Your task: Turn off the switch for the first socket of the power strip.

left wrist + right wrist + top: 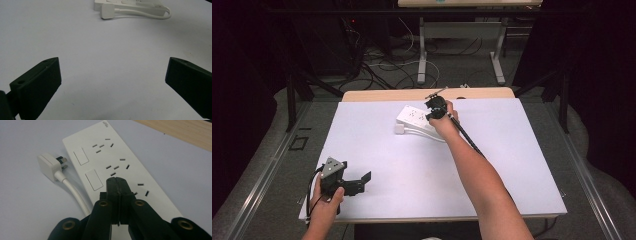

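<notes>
The right tongs (117, 185) are pressed together with nothing between them, tips down over the near end of the white power strip (120, 165), just beside the third rocker switch. Held that way, the closed tips make a single blunt point — suited, I judge, to pushing a switch or nudging the strip rather than to picking anything up. In the high view the right tongs (435, 108) sit over the strip (414, 117) toward the far edge of the worktop (512, 165).

The left tongs (112, 85) are spread wide and hold nothing, hovering low over bare worktop near the person's edge; they look parked out of the way, since the strip lies well ahead of them. In the high view the left tongs (354, 184) sit well apart from the work.

To the left of the right tongs, the strip's own plug (50, 166) lies loose on the worktop beside the strip, prongs toward it, its white cord (75, 192) curving back under the tongs. The cord is the one thing close enough to snag — it runs just beside the tips. All the sockets stand empty, and nothing else lies between the tongs and the switches.
</notes>
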The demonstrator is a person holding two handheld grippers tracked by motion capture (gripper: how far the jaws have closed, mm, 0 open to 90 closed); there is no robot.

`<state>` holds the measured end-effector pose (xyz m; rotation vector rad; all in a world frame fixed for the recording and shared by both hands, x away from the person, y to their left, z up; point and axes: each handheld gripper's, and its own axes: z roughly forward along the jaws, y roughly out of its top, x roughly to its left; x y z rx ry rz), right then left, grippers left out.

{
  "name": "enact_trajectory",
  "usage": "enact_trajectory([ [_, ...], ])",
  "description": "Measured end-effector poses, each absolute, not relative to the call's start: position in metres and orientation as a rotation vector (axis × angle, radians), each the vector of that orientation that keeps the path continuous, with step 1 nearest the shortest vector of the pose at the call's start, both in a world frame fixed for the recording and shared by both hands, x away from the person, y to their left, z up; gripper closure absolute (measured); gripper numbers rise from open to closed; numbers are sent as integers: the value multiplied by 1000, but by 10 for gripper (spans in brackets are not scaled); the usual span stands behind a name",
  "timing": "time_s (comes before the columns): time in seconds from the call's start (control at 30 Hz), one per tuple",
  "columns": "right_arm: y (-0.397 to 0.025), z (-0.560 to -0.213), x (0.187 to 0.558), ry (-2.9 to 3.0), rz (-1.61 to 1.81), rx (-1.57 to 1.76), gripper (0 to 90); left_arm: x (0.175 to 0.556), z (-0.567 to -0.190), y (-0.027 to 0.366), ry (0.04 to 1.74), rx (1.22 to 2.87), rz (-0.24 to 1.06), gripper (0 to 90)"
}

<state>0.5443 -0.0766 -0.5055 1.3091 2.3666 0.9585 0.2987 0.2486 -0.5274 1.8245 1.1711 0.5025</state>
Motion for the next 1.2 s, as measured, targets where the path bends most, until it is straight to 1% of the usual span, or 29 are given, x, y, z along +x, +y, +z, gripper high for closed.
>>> enact_trajectory([
  [0.17,-73,-511,545,2374,938,1310,900,299,-528,249,1168,1819,509,2],
  [0.2,-73,-507,544,2420,845,1334,900,299,-528,249,1168,1819,509,2],
  [0.27,-71,-514,545,2384,920,1317,900,299,-527,250,1166,1818,511,2],
  [0.4,-70,-517,544,2386,925,1314,900,299,-527,250,1170,1817,512,2],
  [0.47,-69,-515,544,2437,862,1302,900,299,-527,250,1169,1818,512,2],
  [0.53,-68,-518,544,2403,922,1296,900,299,-527,250,1167,1819,513,2],
  [1.2,-65,-524,543,2409,902,1280,900,298,-527,250,1170,1819,513,2],
])
